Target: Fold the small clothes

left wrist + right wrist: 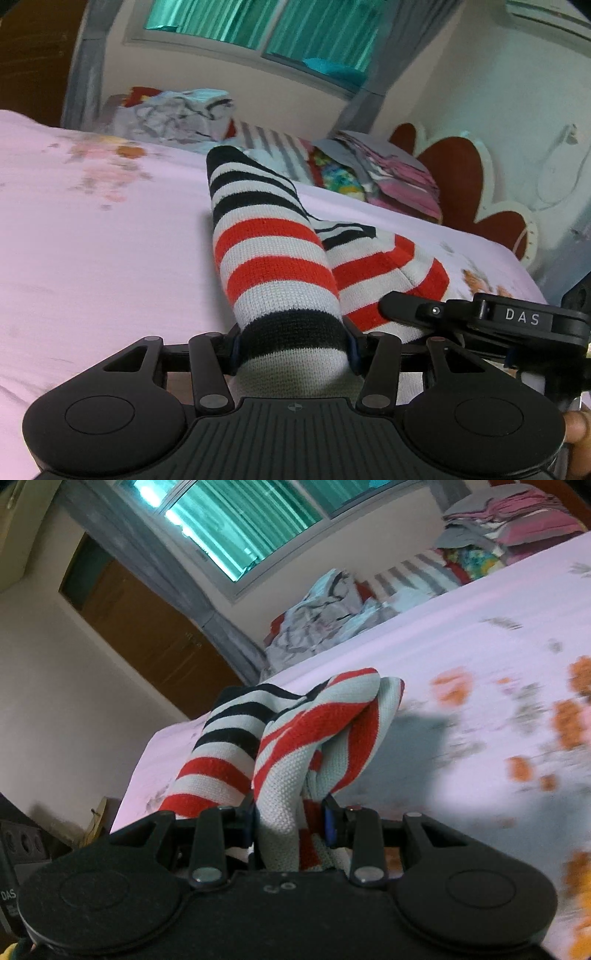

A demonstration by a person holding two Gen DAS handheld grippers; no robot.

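A small knitted garment (273, 258) with white, red and black stripes lies on the pink bed sheet (92, 240). My left gripper (293, 347) is shut on a bunched striped edge of it, low over the bed. The right gripper's body (517, 317) shows just to its right. In the right wrist view my right gripper (291, 823) is shut on another bunched part of the striped garment (295, 738), which rises in folds ahead of the fingers.
Piles of clothes (177, 114) and a folded stack (391, 173) sit at the far side of the bed, also in the right wrist view (332, 605). A red headboard (461, 173) stands at right. The sheet has an orange flower print (569, 716).
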